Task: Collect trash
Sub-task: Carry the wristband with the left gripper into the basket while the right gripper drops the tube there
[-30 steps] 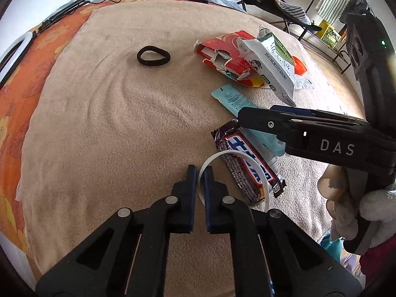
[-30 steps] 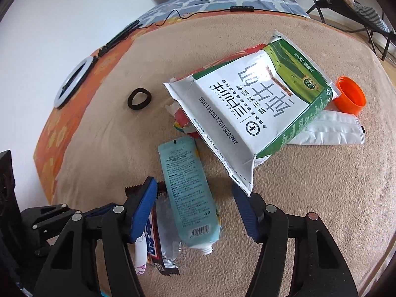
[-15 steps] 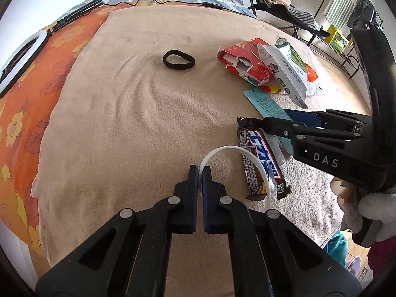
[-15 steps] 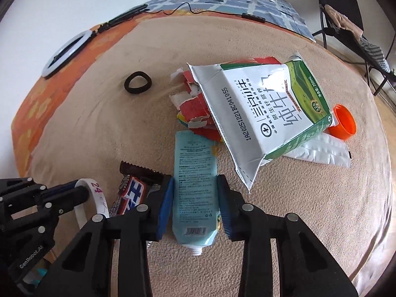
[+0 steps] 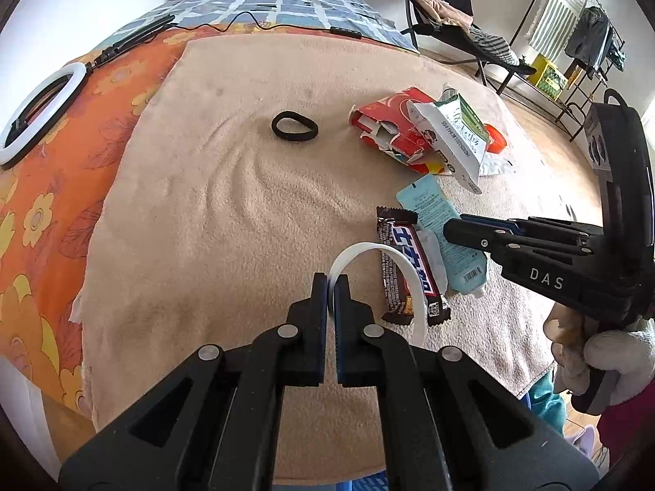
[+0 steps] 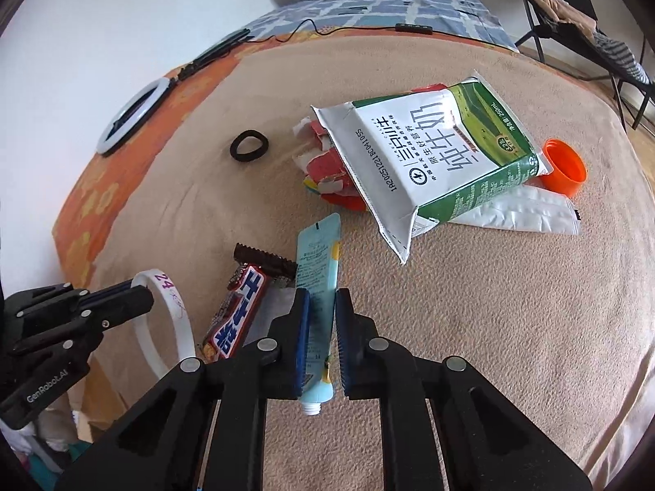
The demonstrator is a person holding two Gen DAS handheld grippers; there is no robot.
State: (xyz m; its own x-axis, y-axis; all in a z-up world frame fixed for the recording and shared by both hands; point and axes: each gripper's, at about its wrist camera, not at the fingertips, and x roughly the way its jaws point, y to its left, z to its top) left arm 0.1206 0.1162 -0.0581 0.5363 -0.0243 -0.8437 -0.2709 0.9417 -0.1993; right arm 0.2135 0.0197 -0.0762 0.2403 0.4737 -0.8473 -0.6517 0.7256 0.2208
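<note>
While the left gripper (image 5: 330,282) stays clamped on the edge of a white plastic ring (image 5: 393,260), its view shows the ring held clear of the beige blanket (image 5: 213,221), higher above the bed than a second ago. Just beside the ring lies a candy bar wrapper (image 5: 409,270), with the right gripper (image 5: 454,227) pressing in over a light blue tube (image 5: 440,221).

From the right wrist view, the right gripper (image 6: 319,307) has gone from wide open to clenched on the light blue tube (image 6: 317,257), gripping it edge-on near the cap end. A milk carton (image 6: 434,155), torn red packaging (image 6: 327,167), an orange cap (image 6: 565,165) and a white pouch (image 6: 528,215) remain on the blanket, well apart from a black hair tie (image 6: 249,145).

Both grippers now hold one trash item each; the next step is probably lifting the tube and carrying both to a bin, which is not visible.
</note>
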